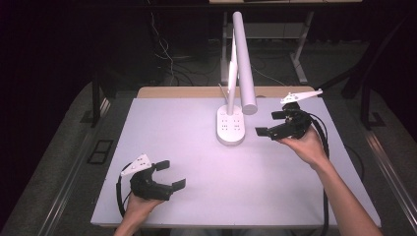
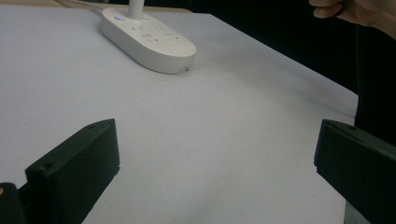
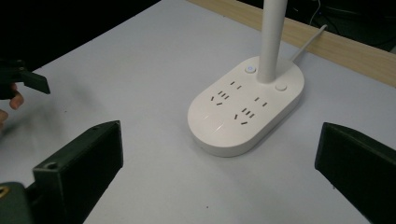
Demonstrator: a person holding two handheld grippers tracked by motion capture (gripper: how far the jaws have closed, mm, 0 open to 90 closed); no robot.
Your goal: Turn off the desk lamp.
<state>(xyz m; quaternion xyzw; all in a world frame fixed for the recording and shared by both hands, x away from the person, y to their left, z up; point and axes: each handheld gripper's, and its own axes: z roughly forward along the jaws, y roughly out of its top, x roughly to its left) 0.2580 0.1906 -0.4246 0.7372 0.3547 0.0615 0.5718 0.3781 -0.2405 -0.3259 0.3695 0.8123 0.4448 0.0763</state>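
Observation:
A white desk lamp stands at the back middle of the table, its oval base (image 1: 231,127) carrying several sockets and two buttons. Its long tube head (image 1: 244,64) hangs above the base. My right gripper (image 1: 269,123) is open just right of the base and faces it; in the right gripper view the base (image 3: 247,109) lies ahead between the wide-apart jaws of that gripper (image 3: 219,163). My left gripper (image 1: 171,174) is open near the front left, empty, above bare table. In the left gripper view the base (image 2: 149,39) sits far ahead, beyond that gripper (image 2: 217,158).
The white table top (image 1: 206,196) has a wooden strip (image 3: 345,49) along its back edge, where the lamp's cord runs off. The floor around is dark, with cables and table legs behind. The person's right hand (image 2: 359,11) shows at the top right of the left gripper view.

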